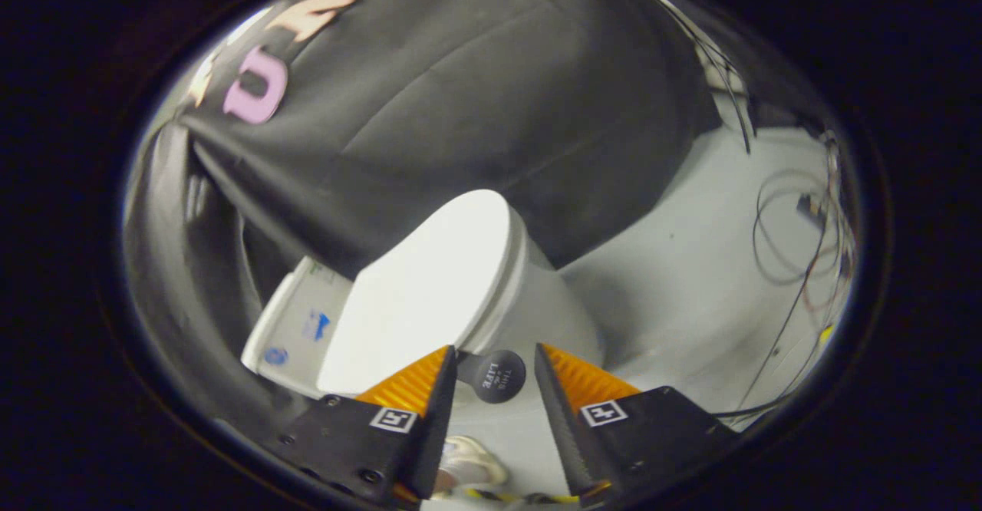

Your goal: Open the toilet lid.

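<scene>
A white toilet stands against the black cloth wall, and its lid (430,288) lies closed over the bowl (556,319). The cistern (295,327) sits behind the lid. A small dark round lifting knob (497,375) sticks out from the lid's front edge. My gripper (495,354) is open, with the knob between its two fingertips. The left fingertip (443,365) is close beside the knob's stem. The right fingertip (548,365) stands a little apart from the knob.
The pale floor (690,288) spreads out beyond the bowl. Loose cables (798,242) lie coiled on it further out. A person's shoe (469,461) is on the floor beneath the fingers. The black cloth wall (476,97) hangs right behind the toilet.
</scene>
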`<state>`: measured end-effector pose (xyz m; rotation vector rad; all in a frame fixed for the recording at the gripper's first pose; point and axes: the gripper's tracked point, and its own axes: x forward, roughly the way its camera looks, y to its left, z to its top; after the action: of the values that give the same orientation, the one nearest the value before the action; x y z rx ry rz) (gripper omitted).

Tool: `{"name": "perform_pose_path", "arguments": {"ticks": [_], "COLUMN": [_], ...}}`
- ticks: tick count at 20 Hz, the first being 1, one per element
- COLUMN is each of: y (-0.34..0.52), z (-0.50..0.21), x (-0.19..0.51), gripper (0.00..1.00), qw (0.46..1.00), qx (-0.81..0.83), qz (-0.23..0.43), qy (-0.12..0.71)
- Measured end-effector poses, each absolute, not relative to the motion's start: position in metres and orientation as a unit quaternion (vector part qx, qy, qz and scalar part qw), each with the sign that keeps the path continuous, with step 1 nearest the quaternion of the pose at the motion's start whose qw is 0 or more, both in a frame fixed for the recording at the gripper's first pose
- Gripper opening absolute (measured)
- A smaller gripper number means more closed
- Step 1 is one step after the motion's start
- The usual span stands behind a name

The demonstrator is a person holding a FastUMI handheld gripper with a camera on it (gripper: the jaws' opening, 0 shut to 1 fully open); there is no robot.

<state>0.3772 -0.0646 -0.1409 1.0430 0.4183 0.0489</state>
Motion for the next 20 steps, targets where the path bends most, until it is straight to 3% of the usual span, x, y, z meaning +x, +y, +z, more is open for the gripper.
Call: {"name": "perform_pose_path", "arguments": {"ticks": [3, 5, 9, 20], "y": [-0.063, -0.066, -0.072, -0.067], "z": [-0.15, -0.15, -0.147, -0.123], "x": [0.383, 0.381, 0.372, 0.372], "gripper": [0.37, 0.15, 0.0, 0.0], "qw": [0.801, 0.782, 0.753, 0.835], "qx": [0.566, 0.593, 0.631, 0.516], "qz": [0.025, 0.023, 0.042, 0.017], "qy": [0.196, 0.19, 0.181, 0.191]}}
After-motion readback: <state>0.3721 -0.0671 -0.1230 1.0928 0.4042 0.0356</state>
